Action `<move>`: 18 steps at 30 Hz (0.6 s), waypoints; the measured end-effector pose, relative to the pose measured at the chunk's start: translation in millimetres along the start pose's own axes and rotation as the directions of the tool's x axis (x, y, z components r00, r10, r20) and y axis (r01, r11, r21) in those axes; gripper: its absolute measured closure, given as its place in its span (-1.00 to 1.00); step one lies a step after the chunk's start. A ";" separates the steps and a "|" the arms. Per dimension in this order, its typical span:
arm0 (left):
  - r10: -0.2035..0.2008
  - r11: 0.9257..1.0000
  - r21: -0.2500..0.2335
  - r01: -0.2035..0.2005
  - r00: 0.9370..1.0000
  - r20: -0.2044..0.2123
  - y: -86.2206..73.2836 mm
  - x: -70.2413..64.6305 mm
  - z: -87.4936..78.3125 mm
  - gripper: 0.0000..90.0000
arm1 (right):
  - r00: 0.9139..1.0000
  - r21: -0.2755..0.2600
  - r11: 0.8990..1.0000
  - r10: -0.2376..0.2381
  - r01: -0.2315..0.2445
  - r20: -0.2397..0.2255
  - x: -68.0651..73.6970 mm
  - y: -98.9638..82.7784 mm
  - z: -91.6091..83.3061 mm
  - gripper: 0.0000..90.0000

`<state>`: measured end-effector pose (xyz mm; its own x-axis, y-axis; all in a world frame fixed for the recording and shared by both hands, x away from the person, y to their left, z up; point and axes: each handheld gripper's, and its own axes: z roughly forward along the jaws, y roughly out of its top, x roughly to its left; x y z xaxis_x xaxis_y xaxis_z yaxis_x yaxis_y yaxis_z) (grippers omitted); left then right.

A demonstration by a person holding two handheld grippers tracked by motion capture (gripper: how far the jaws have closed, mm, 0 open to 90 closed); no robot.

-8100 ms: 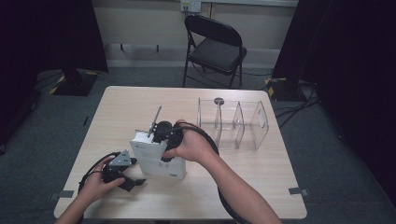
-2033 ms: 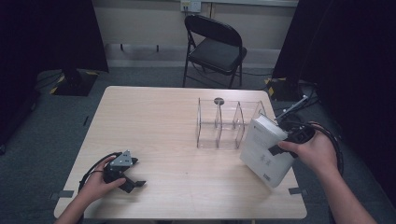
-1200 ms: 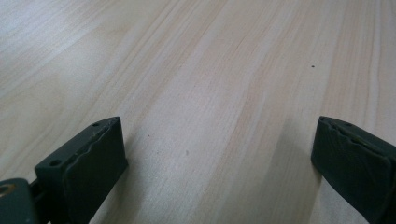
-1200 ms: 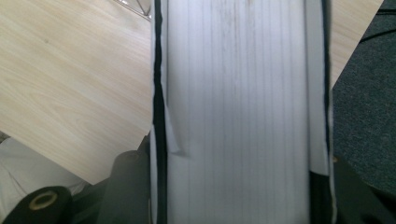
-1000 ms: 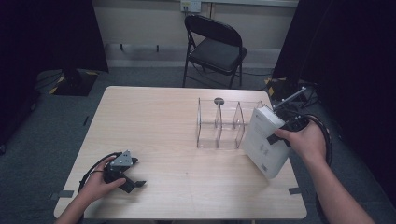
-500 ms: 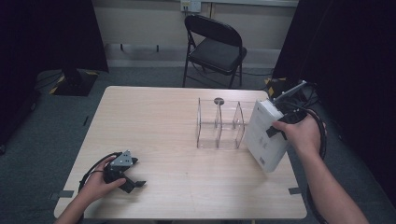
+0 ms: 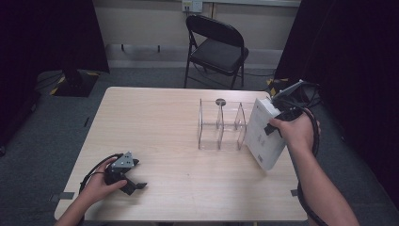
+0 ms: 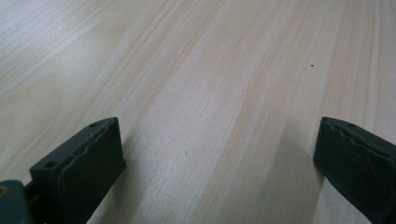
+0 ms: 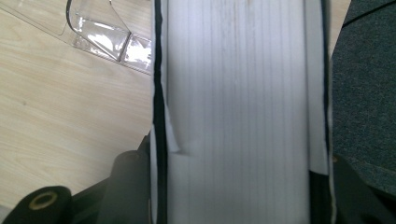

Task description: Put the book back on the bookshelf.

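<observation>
My right gripper (image 7: 277, 123) is shut on a thick white book (image 7: 264, 133), held tilted just right of a clear plastic divider rack (image 7: 221, 123) on the wooden table (image 7: 155, 122). In the right gripper view the book's page edge (image 9: 243, 93) runs up between the two black jaws, and a corner of the rack (image 9: 100, 35) shows at upper left. My left gripper (image 7: 131, 184) rests on the table near the front left corner, open, with only bare wood between its pads (image 8: 84, 158).
A black folding chair (image 7: 217, 47) stands behind the table. Dark curtains hang at both sides. The table's right edge lies just under the book, with grey carpet (image 9: 369, 93) beyond it. Cables trail from both grippers.
The right hand has carried the book from the table's right edge leftward and up toward the rack's right end. The left gripper has stayed put.
</observation>
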<state>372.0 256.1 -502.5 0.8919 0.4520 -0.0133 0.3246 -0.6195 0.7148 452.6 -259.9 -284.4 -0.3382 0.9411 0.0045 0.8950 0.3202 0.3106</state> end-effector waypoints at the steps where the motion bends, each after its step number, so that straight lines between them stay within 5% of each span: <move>1: 0.000 1.000 0.000 0.000 1.000 0.000 0.0 0.0 0.0 -0.98 | 1.000 -0.002 1.000 -0.003 0.003 0.002 1.3 0.9 0.6 0.17; 18: 0.000 1.000 0.000 0.000 1.000 0.000 0.0 0.0 0.0 -0.98 | 0.999 -0.016 0.999 0.043 -0.043 0.003 -4.2 12.4 7.9 0.17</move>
<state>372.0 256.1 -502.5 0.8920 0.4518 -0.0129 0.3243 -0.6198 0.7146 467.4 -259.0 -288.0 -0.2981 0.9544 0.0153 0.9040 0.2771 0.3256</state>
